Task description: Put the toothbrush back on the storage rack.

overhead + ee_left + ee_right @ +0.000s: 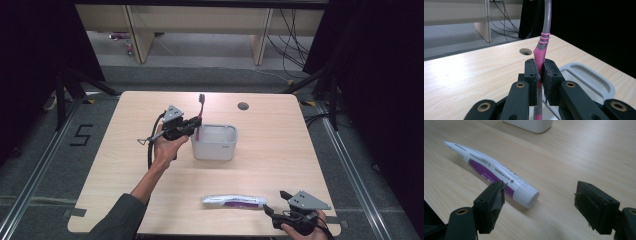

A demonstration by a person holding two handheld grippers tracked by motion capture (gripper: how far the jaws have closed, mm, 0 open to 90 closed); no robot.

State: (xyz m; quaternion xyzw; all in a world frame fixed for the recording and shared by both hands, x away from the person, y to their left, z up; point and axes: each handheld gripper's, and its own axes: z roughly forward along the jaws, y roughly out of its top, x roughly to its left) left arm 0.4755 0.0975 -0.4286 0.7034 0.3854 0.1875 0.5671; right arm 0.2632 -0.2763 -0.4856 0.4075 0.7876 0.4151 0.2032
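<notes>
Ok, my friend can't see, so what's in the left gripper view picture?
The left gripper is shut on a pink and grey toothbrush that stands upright between its black jaws. Below right is a white container on a wooden table.

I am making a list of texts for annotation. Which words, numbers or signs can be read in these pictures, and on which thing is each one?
"5": black mark on the floor left of the table.
Toothpaste tube: printed lines on its white and purple side, too small and blurred to read.
Toothbrush, white container: no text visible.
</notes>
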